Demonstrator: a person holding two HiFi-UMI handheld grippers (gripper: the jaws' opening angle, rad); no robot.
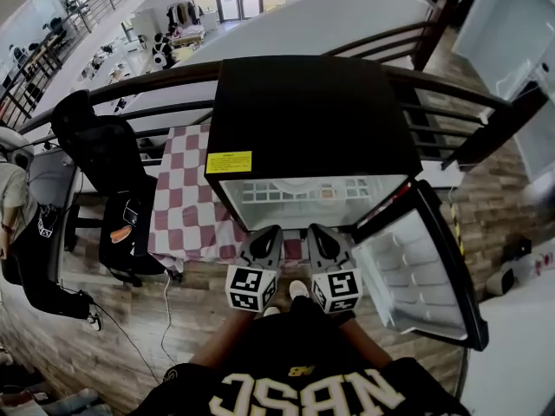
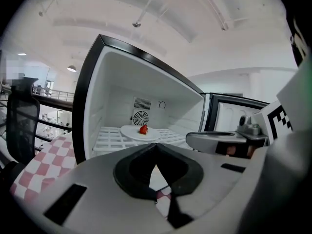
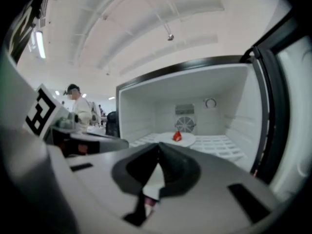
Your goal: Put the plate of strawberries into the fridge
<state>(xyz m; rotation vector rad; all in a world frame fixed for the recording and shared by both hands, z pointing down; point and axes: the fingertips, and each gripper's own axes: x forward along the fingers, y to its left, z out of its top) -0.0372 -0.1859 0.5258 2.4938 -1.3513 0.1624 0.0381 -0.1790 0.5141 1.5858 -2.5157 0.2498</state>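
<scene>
The small black fridge (image 1: 312, 120) stands open, its door (image 1: 416, 267) swung out to the right. Inside, a white plate (image 2: 127, 131) carrying a red strawberry (image 2: 143, 129) rests on the white wire shelf, in front of the fan at the back wall; the right gripper view shows the same plate (image 3: 189, 139) and strawberry (image 3: 177, 136). My left gripper (image 1: 269, 230) and right gripper (image 1: 316, 230) hover side by side just outside the fridge opening, apart from the plate. Both the left gripper (image 2: 156, 149) and the right gripper (image 3: 158, 147) are shut, with nothing between their jaws.
A red-and-white checkered tablecloth (image 1: 186, 198) covers the table left of the fridge. A black chair (image 1: 104, 163) stands further left, with a person (image 1: 17, 206) beyond it. A dark railing (image 1: 139, 81) runs behind the fridge. Wooden floor lies below.
</scene>
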